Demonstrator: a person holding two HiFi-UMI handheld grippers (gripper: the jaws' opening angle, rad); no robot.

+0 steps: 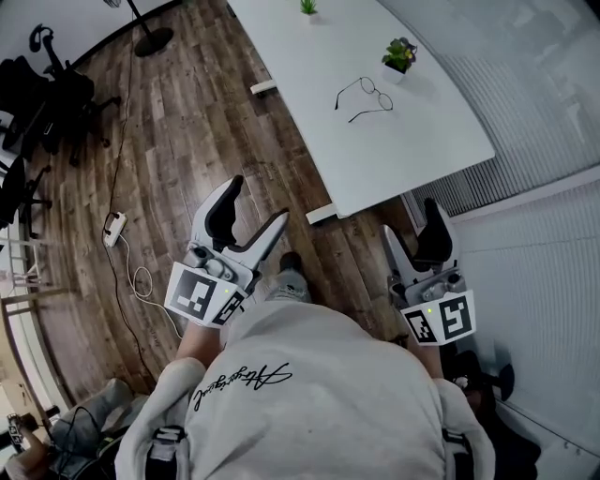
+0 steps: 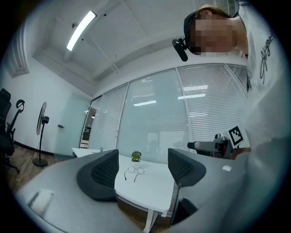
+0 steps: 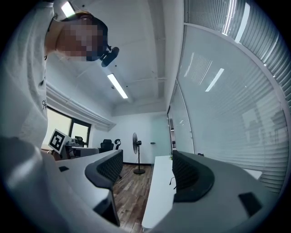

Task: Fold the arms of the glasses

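I hold both tongs out in front of me, level, over the wooden floor (image 1: 187,122), short of the white tabletop (image 1: 422,155). My left tongs (image 1: 258,199) have their jaws wide apart with nothing between the pads. Looking along them, I see only the far glasses framed in the gap. My right tongs (image 1: 411,217) also stand apart and empty, and through their gap I see the long edge of the tabletop and bare floor.

The glasses (image 1: 366,97) lie on the tabletop at about my 1 o'clock, well apart from both tongs. They rest flat with both arms swung out and unfolded, nothing touching them. A small potted plant (image 1: 399,56) in a white pot stands just beside them, at their 1 o'clock. A second small plant (image 1: 307,7) sits near the far end of the tabletop, at my 12 o'clock.

Off at my 10 o'clock the round base of a standing fan (image 1: 152,39) rests on the floor. A white power strip (image 1: 114,228) lies at my 9 o'clock, and its cable loops across the boards.
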